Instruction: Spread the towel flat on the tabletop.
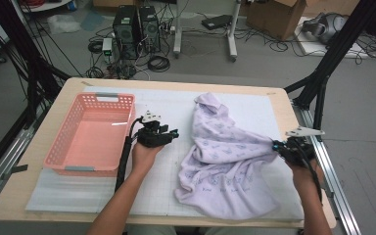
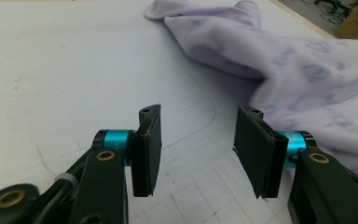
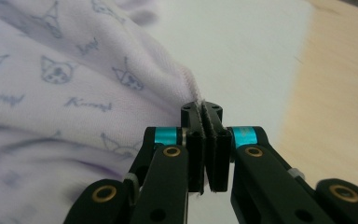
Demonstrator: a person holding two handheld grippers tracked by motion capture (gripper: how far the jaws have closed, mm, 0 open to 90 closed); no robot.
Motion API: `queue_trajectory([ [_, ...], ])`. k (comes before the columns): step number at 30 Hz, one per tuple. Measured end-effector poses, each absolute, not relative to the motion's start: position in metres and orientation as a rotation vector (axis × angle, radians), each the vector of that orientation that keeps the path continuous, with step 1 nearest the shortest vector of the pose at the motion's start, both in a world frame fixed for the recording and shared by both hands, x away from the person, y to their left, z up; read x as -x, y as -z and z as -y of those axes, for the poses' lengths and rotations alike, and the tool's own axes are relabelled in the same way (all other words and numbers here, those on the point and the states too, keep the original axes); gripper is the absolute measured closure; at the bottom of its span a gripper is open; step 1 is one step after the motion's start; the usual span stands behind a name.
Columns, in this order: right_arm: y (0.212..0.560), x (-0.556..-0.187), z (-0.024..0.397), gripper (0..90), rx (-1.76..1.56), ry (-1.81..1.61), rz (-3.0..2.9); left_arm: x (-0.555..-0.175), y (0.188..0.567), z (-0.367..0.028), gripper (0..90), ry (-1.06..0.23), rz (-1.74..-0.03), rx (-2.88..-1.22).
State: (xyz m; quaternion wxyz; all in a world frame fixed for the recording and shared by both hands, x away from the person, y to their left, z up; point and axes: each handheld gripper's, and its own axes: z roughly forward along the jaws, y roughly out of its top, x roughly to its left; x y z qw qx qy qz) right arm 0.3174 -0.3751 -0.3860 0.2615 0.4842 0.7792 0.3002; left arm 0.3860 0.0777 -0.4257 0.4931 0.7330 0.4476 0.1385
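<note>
Pinched between the jaws of the right gripper is an edge of the lilac towel (printed with small cartoon faces). Its rumpled bulk lies right of the pink basket, and between them the left gripper hangs parted, holding nothing.

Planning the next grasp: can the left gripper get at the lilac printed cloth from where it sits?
Probably yes: the left gripper is open and empty, with bare white mat between it and the lilac printed cloth, whose right edge the right gripper pinches.

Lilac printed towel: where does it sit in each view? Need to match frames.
High view: lilac printed towel right of centre, its right edge pulled to the right tongs.
Left gripper view: upper right, past the open jaws.
Right gripper view: left half, hem pinched.
Shared landmark: white gridded mat.
</note>
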Motion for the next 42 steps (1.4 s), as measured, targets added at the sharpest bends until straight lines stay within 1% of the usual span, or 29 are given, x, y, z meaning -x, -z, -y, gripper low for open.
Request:
queue_trajectory([
  [2, 0.391, -0.31, 0.388, 88.0, -1.358, -0.719, -2.108, -0.388, 0.429, -0.075, 51.6, -0.324, -1.086, -1.784],
  [6, 0.402, -0.308, 0.391, 86.4, -1.392, -0.605, -2.134, -0.39, 0.434, -0.068, 52.8, -0.296, -1.066, -1.799],
  [7, 0.401, -0.309, 0.39, 82.7, -1.401, -0.626, -2.122, -0.391, 0.436, -0.065, 53.6, -0.288, -1.048, -1.798],
  [8, 0.4, -0.309, 0.39, 77.1, -1.402, -0.697, -2.1, -0.391, 0.437, -0.063, 54.3, -0.283, -1.04, -1.796],
  [10, 0.397, -0.311, 0.387, 72.0, -1.403, -0.771, -2.069, -0.395, 0.439, -0.058, 55.4, -0.243, -1.033, -1.802],
  [18, 0.394, -0.319, 0.37, 69.3, -1.346, -0.86, -2.074, -0.406, 0.443, -0.021, 59.8, -0.121, -0.958, -1.887],
  [23, 0.4, -0.321, 0.365, 67.9, -1.333, -0.882, -2.095, -0.415, 0.445, 0.012, 55.4, -0.147, -0.939, -2.0],
  [25, 0.402, -0.32, 0.364, 67.9, -1.329, -0.888, -2.1, -0.418, 0.445, 0.025, 55.1, -0.155, -0.93, -2.038],
  [26, 0.403, -0.32, 0.364, 67.9, -1.326, -0.895, -2.097, -0.42, 0.444, 0.032, 55.2, -0.175, -0.92, -2.069],
  [28, 0.404, -0.319, 0.364, 67.8, -1.322, -0.902, -2.098, -0.421, 0.443, 0.039, 56.7, -0.215, -0.924, -2.075],
  [33, 0.407, -0.316, 0.367, 67.6, -1.33, -0.919, -2.088, -0.418, 0.444, 0.058, 54.9, -0.205, -0.893, -2.093],
  [36, 0.408, -0.314, 0.37, 67.1, -1.333, -0.92, -2.085, -0.417, 0.446, 0.065, 53.2, -0.131, -0.865, -2.063],
  [37, 0.408, -0.314, 0.371, 67.1, -1.335, -0.921, -2.081, -0.415, 0.447, 0.068, 51.8, -0.13, -0.853, -2.062],
  [38, 0.407, -0.313, 0.372, 67.0, -1.337, -0.922, -2.077, -0.415, 0.448, 0.07, 51.6, -0.136, -0.848, -2.064],
  [40, 0.407, -0.312, 0.374, 67.1, -1.338, -0.923, -2.072, -0.412, 0.447, 0.075, 51.3, -0.193, -0.82, -2.102],
  [41, 0.407, -0.312, 0.374, 67.1, -1.34, -0.924, -2.068, -0.411, 0.446, 0.077, 53.0, -0.215, -0.807, -2.119],
  [42, 0.407, -0.313, 0.374, 67.0, -1.342, -0.924, -2.069, -0.41, 0.445, 0.078, 57.4, -0.252, -0.787, -2.144],
])
